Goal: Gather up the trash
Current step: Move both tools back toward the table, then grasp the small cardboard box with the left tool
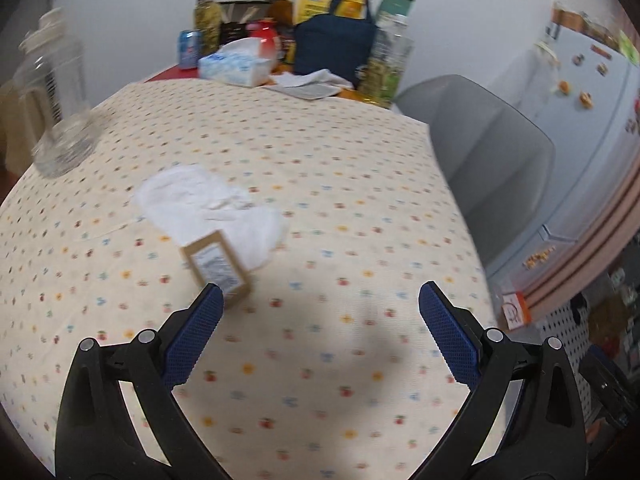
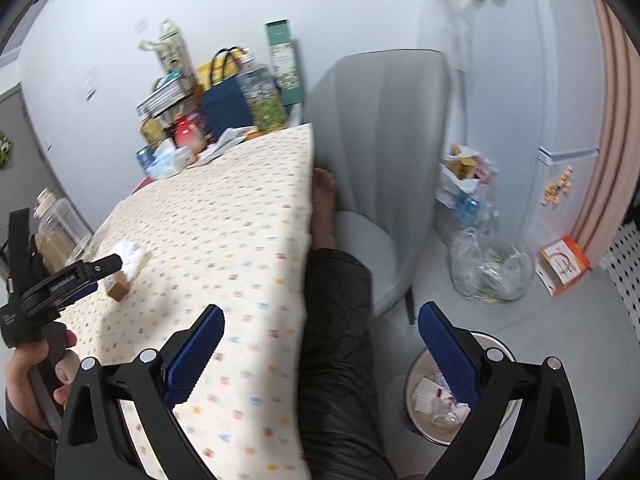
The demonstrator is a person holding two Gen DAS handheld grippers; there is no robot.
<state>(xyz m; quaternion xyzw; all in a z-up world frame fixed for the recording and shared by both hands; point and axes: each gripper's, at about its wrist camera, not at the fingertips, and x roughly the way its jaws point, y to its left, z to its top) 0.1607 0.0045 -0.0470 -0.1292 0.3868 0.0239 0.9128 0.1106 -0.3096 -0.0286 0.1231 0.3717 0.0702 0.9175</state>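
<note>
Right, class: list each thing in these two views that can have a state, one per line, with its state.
Left claw: open, holding nothing.
Right claw: open, holding nothing.
Small cardboard box: closed, on the tablecloth, overlapping the tissue.
Crumpled white tissue: lying loose on the table.
Clear plastic bottle: upright, capped, apparently empty.
Waste bin: on the floor, open, partly filled with paper.
Tissue pack: open, a tissue sticking out.

A home dining corner — patterned tablecloth (image 1: 280,152), magnet-covered fridge (image 1: 580,92), grey chair (image 2: 384,152), groceries.
</note>
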